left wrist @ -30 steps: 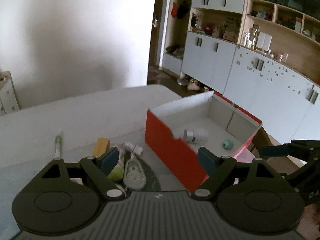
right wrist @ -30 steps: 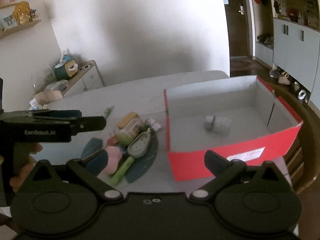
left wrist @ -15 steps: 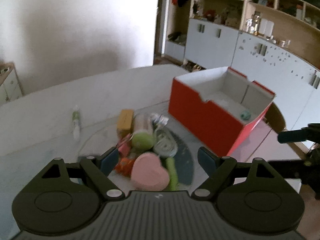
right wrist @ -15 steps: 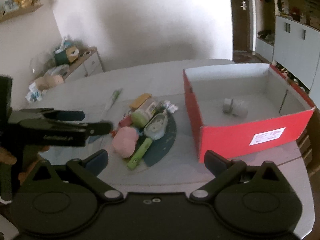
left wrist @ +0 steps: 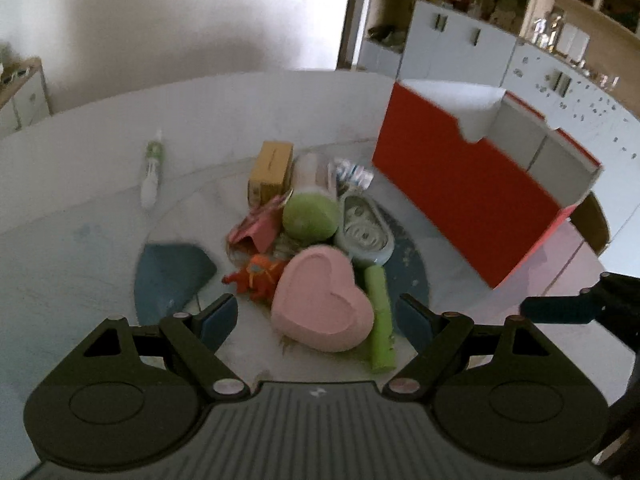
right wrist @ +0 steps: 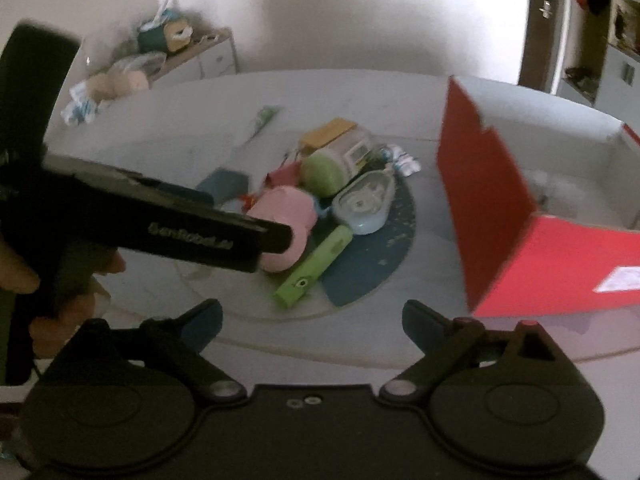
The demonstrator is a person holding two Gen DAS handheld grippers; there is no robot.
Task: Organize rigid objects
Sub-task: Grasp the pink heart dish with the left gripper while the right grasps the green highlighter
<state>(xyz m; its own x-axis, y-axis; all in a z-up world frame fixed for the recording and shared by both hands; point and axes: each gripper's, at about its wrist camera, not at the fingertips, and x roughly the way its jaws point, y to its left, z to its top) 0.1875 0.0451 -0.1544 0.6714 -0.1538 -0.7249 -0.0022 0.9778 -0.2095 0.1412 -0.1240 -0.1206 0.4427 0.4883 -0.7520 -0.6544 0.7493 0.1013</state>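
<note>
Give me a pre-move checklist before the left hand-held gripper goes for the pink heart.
1. Left hand-held gripper open and empty: ok.
2. Pink heart lined up between its fingers: ok, it lies just ahead, untouched.
3. Neighbours clear of the heart: not ok. The green stick lies along one side and the orange toy sits close on the other.
4. Right hand-held gripper out of the way: ok, its jaws have just been closing a little, with nothing between them.
5. Red box open on top: ok.
6. Room left inside the box: cannot tell, blurred.
</note>
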